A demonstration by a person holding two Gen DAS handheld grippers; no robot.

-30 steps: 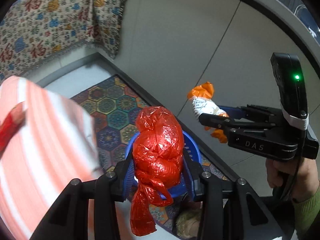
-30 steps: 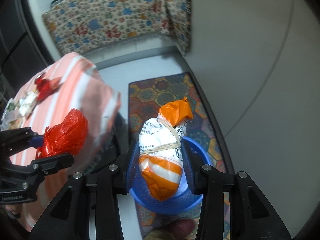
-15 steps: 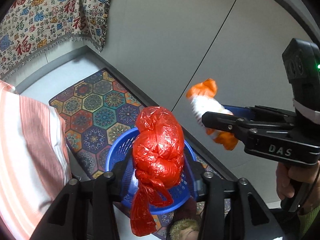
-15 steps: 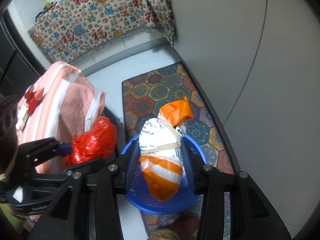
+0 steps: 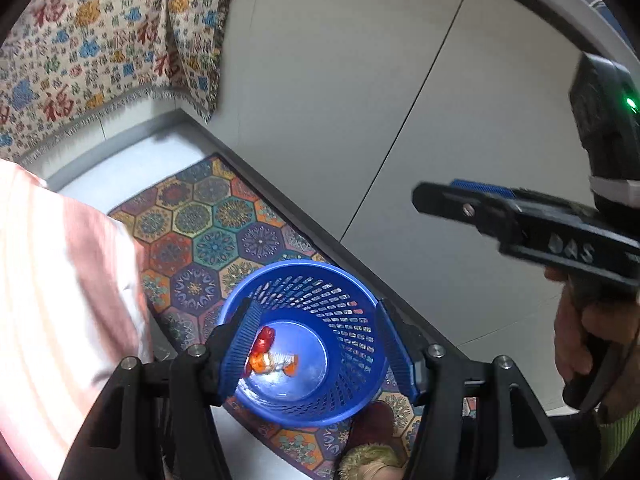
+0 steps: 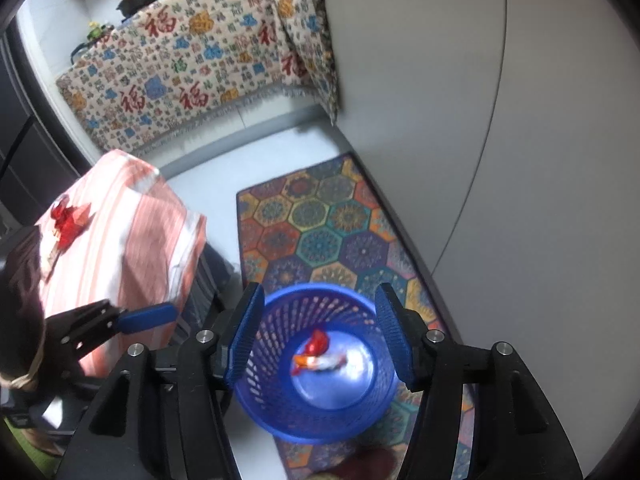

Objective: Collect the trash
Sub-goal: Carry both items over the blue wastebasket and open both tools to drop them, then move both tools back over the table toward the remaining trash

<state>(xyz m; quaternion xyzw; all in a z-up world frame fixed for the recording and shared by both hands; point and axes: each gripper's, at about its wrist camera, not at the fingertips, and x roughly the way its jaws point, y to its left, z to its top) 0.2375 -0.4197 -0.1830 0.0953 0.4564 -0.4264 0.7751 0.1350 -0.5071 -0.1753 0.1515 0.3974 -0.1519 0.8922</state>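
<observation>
Both bags (image 5: 270, 354) dropped, apparently into basket (image 5: 352, 280); fingers opening.

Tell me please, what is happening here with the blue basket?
A person holds two grippers above a blue mesh wastebasket standing on a patterned rug. The left gripper and the right gripper are both opening, nothing between their fingers. A red bag and an orange-and-white bundle lie at the basket's bottom.
</observation>
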